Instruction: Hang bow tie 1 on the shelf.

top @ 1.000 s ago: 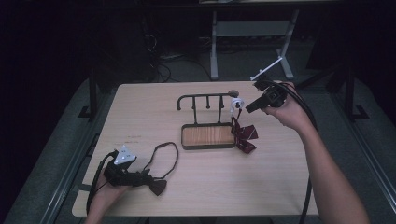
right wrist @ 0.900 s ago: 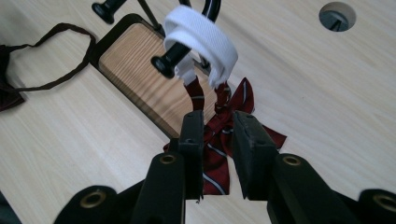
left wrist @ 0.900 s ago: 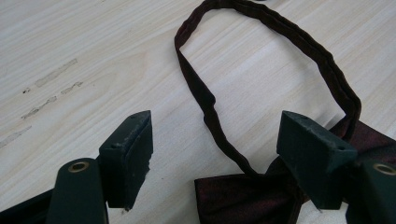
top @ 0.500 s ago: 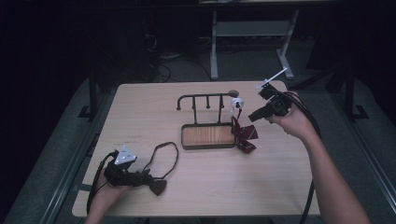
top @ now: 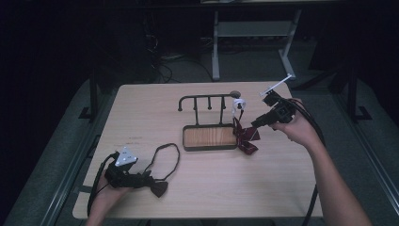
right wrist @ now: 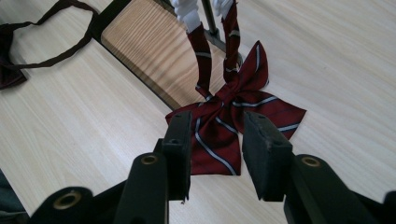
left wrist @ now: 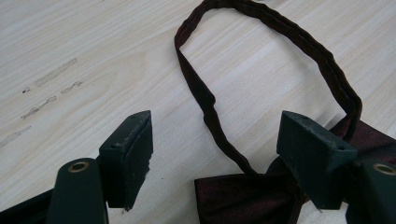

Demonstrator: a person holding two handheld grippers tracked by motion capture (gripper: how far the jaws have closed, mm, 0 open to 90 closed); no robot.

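1. High view: right hand-held gripper (top: 258, 123) held just beside the striped bow tie (top: 245, 139), at the right end of the rack (top: 209, 136) near the middle of the table (top: 155, 99).
2. Striped bow tie hanging by its white-ended strap (top: 239, 104) from the rack's rail, bow slumped on the table against the base's right edge.
3. Right gripper view: jaws about half open, aimed at the bow (right wrist: 233, 130), pads apart from the cloth, nothing gripped; jaws just been opening, with the bow beyond the tips rather than between them.
4. Step in hand, by judgement: hanging of the striped tie finished, grip released.
5. Left hand-held gripper (top: 153, 181) low at the table's near-left corner beside the dark bow tie (top: 159, 187), its strap loop (top: 167, 157) lying flat.
6. Left gripper view: jaws wide open astride the dark bow (left wrist: 247, 200); right pad perhaps brushing the cloth, hard to tell at this angle.
7. Next move, likely: closing the left jaws on the knot, then lifting the loop toward a free hook.
8. Against the earlier frames: right hand lower and nearer the bow; left hand, dark tie and rack unchanged.
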